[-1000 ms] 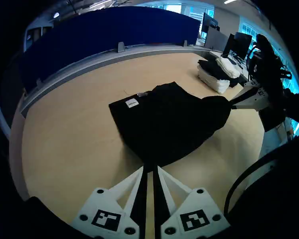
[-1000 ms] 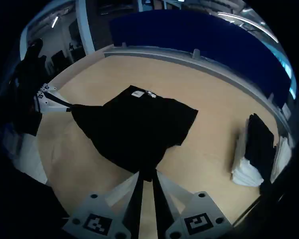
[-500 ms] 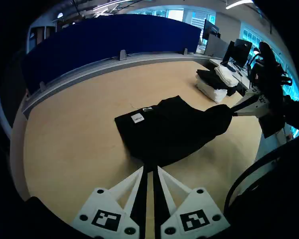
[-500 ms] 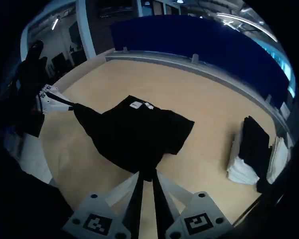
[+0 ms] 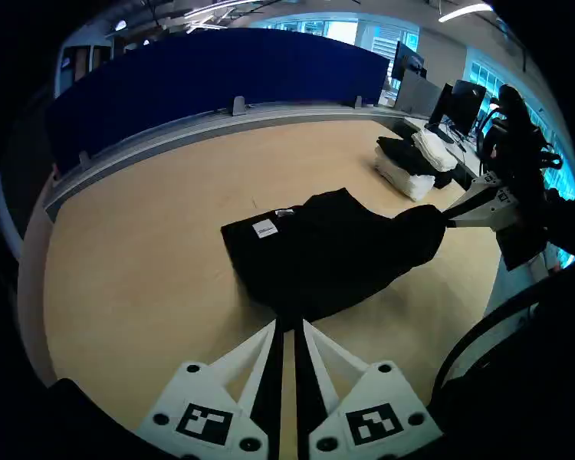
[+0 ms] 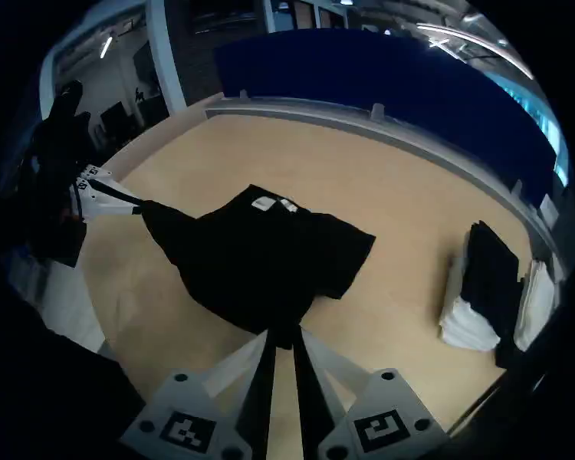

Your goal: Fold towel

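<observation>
My left gripper (image 5: 289, 323) has its two white fingers drawn almost together, pinching a corner of the soft black cloth towel (image 5: 326, 249) between the tips. My right gripper (image 6: 285, 333) does the same with another corner, its jaws pressed in on the fabric. In the left gripper view that right gripper also appears far out to the side, its tips buried in a bunched corner of the towel that hangs clear of the surface.

The towel's far part lies flat on the light wooden tabletop (image 5: 134, 238), with a small white label (image 5: 265, 228) facing up near its far edge. The near part rises off the wood toward my fingers and sags between the two held corners (it is rumpled rather than taut). A stack of folded white and black cloths (image 5: 412, 157) sits near the table's edge, well apart from the towel. A long dark blue partition (image 5: 211, 69) runs along the far side of the table.
</observation>
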